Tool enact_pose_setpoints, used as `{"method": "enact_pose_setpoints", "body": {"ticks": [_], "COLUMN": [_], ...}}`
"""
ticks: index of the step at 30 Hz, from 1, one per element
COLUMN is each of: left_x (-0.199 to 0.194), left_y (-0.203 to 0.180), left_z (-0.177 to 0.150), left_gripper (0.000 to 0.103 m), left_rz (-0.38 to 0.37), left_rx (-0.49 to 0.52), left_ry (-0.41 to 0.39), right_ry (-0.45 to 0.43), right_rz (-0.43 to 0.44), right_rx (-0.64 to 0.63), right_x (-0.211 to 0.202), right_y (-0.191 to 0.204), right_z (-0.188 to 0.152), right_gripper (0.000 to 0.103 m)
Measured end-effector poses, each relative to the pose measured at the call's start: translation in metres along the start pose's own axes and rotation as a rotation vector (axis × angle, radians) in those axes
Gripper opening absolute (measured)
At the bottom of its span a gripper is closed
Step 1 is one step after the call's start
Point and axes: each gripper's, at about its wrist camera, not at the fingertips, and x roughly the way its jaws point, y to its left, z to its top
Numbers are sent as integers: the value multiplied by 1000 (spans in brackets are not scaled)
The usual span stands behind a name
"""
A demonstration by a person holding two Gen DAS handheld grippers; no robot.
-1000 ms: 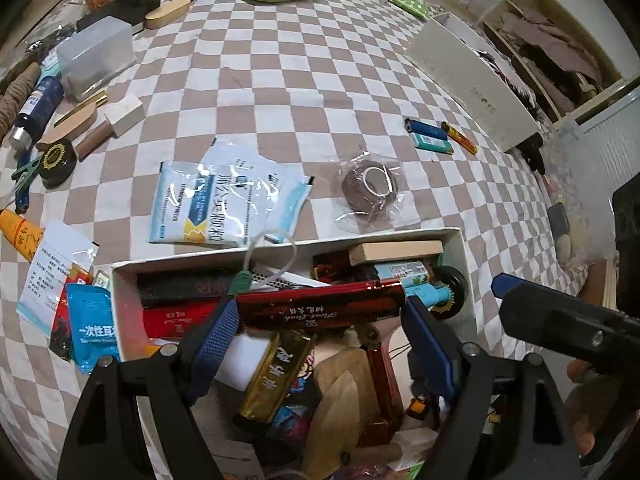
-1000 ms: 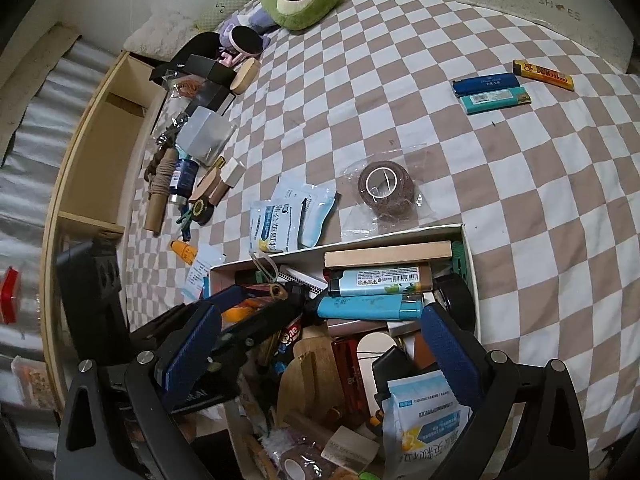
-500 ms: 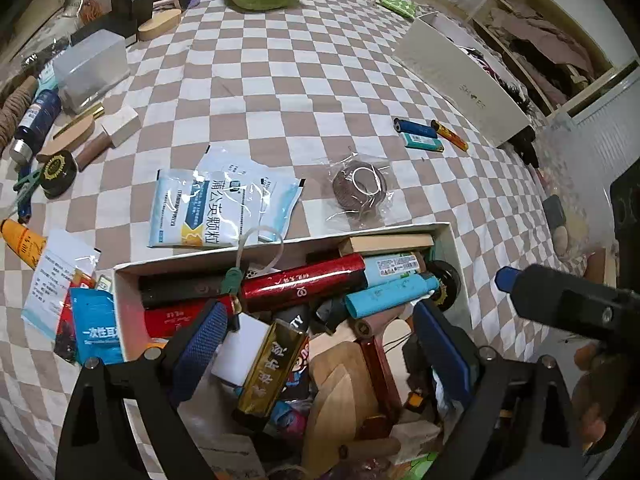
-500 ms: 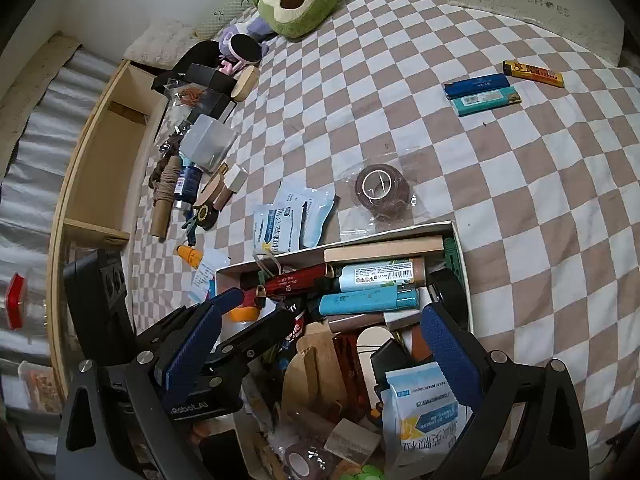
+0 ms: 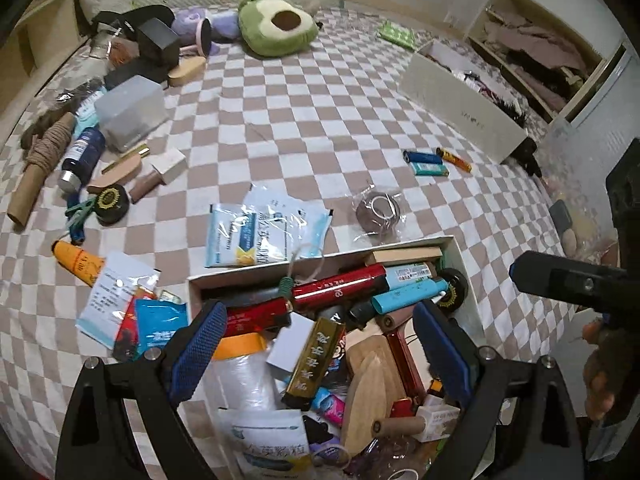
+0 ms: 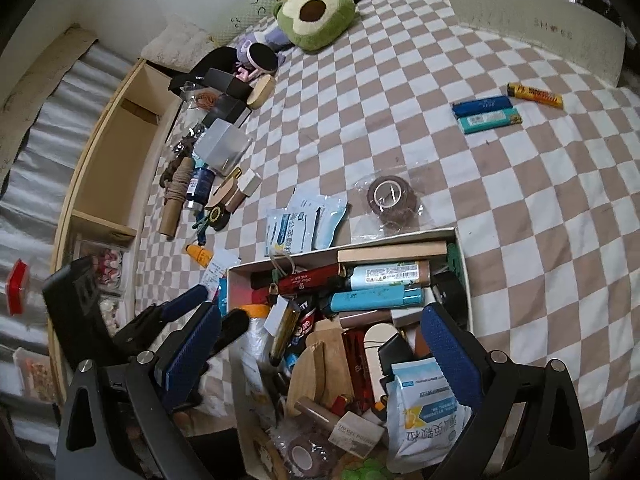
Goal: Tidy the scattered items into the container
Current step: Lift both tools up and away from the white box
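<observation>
A white box point(image 5: 460, 254) point(image 6: 460, 248) full of items sits on the checkered bed. A dark red tube point(image 5: 338, 286) point(image 6: 308, 278) lies across its far end. My left gripper point(image 5: 320, 344) is open and empty above the box. My right gripper point(image 6: 320, 348) is open and empty above the same box. Loose on the bed beyond the box are white-blue packets point(image 5: 264, 232) point(image 6: 304, 224), a bagged brown tape roll point(image 5: 378, 214) point(image 6: 392, 200) and three lighters point(image 5: 434, 162) point(image 6: 488, 114).
A pile of bottles, blocks, a clear box point(image 5: 130, 110) and a cardboard tube point(image 5: 38, 160) lies along the bed's left side. Sachets point(image 5: 128, 312) lie left of the box. An avocado plush point(image 5: 276, 26) and a long white box point(image 5: 460, 116) are farther back.
My left gripper let go of the dark red tube, which now lies in the box, and has drawn back and up. My right gripper rose slightly.
</observation>
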Motion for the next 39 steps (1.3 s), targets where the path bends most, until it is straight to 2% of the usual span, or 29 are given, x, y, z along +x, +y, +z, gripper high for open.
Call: {"method": "enact_pose_setpoints", "body": {"ticks": [2,5,10,20,39], "left_x": [-6,-16,-32,-61,-74], "left_y": [3,7,13,18,25], "left_z": [0,-1,-2,-4,-9], "left_gripper": [95,102,103,103,103], "left_rz": [4,6,5,1,26], "left_rx": [-6,-12,-12,-11,15], "left_ry": [-17,-44,-87,-181,-202], "right_ry": [-25,-54,-98,-153,-209], "right_rz": [-19,-50,-117,-162,-228], "right_rx": [-22,-72,-181,-282,-342], "right_x": [-3,-5,-10,-16,-20], "right_y": [3,10,26,48,54], "right_z": [-1,-4,-11,-22,-24], "right_gripper": [103,103,103,103,103]}}
